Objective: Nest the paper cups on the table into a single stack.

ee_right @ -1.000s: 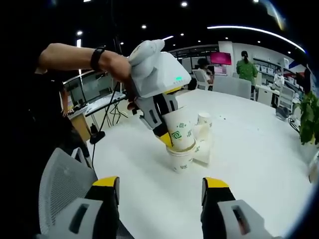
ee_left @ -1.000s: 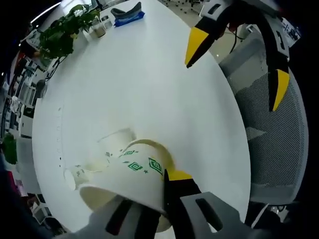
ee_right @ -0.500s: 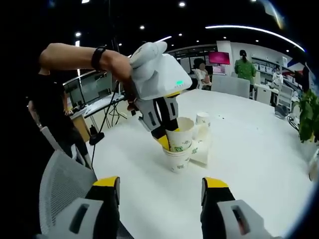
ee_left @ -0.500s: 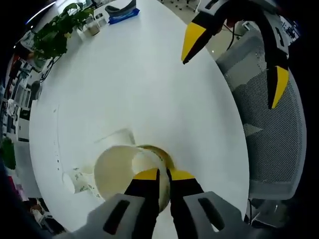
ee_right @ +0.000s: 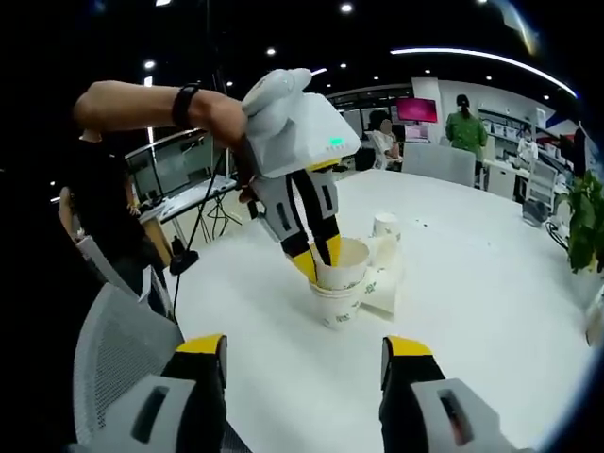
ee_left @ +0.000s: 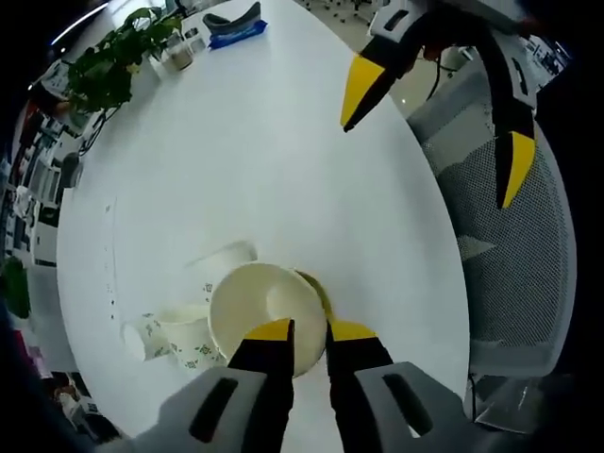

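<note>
Since a second ago, the white paper cup with green square marks (ee_right: 342,263) that your left gripper (ee_left: 310,330) carried tilted above the stack has sunk nearly rim to rim into the cup below. In the right gripper view that upright stack of printed paper cups (ee_right: 338,294) stands on the round white table (ee_right: 472,311), and the left gripper's yellow tips straddle the top cup's rim, one inside and one outside. In the left gripper view the jaws are narrow, pinching that rim, so you have not yet let go.

Your right gripper (ee_right: 304,359) holds nothing; its jaws stand wide apart, low in its own view and well short of the cups.

As a judgement, the task is partly done: at least two cups are nested. What is left lies just beside the stack: a cup tipped on its side (ee_left: 223,258), another low cup on its side with green marks (ee_left: 185,337), and a small one beyond (ee_right: 384,226). How many cups are already in the stack I cannot tell.

As for the room, a grey mesh office chair (ee_left: 514,255) sits at the table edge, a leafy green plant (ee_left: 111,66) and a blue packet (ee_left: 234,34) rest at the far end, and desks with people fill the open office behind.
</note>
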{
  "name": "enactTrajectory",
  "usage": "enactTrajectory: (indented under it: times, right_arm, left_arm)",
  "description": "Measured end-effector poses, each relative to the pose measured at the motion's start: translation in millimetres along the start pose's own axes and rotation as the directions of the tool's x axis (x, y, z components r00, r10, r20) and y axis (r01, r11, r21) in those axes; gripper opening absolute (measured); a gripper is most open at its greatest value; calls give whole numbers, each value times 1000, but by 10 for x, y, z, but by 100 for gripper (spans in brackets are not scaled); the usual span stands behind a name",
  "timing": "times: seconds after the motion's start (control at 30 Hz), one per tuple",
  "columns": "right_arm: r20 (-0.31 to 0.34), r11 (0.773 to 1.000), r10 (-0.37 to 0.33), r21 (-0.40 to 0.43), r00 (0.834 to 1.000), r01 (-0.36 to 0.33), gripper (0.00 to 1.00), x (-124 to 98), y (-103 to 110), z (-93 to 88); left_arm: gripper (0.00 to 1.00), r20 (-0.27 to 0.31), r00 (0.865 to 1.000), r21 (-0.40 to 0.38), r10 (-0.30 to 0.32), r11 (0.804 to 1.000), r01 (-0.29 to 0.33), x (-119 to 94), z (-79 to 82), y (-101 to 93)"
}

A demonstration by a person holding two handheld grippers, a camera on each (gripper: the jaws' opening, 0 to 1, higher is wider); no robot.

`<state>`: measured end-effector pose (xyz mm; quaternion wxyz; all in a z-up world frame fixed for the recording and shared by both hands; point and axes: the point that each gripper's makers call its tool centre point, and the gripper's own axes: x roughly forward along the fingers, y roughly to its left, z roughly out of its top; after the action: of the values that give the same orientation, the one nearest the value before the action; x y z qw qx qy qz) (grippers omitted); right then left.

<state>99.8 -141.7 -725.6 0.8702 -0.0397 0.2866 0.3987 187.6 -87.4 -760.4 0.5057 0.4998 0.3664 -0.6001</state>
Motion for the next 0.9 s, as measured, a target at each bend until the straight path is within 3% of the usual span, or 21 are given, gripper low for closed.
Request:
enactTrajectory:
  times: [0.47, 0.77, 0.9]
  right_arm:
    - [-7, 1000, 20, -7, 1000, -20, 66, 76, 40, 19]
    - [-1, 1000, 24, -5, 1000, -24, 66, 124, 35, 66]
    - [2, 1000, 16, 9, 1000, -16, 66, 126, 1, 35]
  left_arm:
    - [19, 82, 996, -69, 31, 997, -25, -215, -61, 4]
    - [28, 148, 984, -127, 101, 988, -82, -365, -230, -56]
    - [32, 172, 973, -182, 151, 976, -119, -393, -374, 20]
